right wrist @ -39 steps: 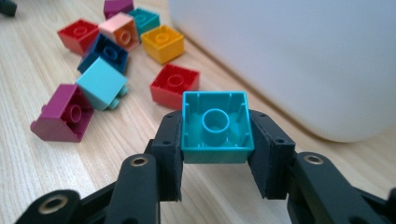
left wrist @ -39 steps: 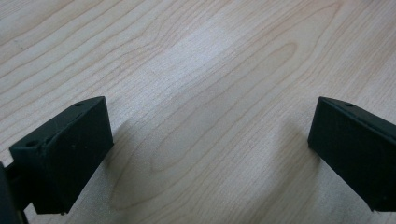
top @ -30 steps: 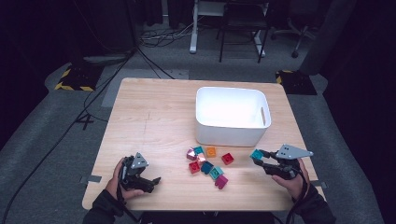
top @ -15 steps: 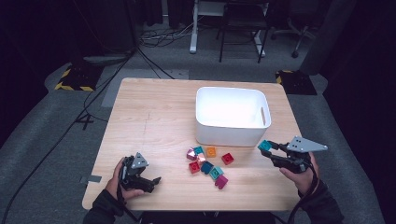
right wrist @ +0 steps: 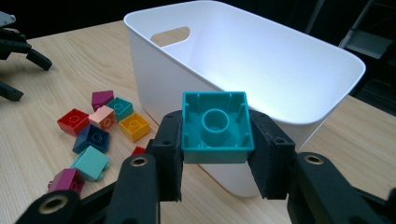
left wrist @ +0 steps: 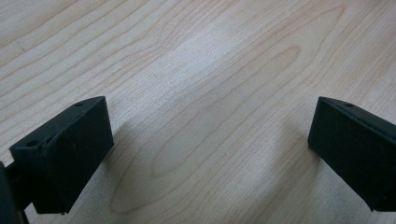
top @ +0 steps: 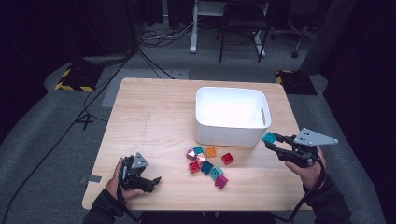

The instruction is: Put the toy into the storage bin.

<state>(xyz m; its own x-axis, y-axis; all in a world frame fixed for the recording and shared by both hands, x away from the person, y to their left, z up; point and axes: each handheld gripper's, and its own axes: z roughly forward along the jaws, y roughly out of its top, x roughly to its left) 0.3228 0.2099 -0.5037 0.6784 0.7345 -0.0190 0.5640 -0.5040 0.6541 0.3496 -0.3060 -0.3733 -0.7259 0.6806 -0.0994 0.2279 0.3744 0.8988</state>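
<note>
Right gripper view: right gripper (right wrist: 217, 140) clamps teal toy brick (right wrist: 216, 127) near white bin (right wrist: 299, 88); left gripper (left wrist: 210, 154) spread wide, nothing grasped.

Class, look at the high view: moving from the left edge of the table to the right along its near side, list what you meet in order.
Left tool → cluster of coloured blocks → teal block held in the right tool.
</note>
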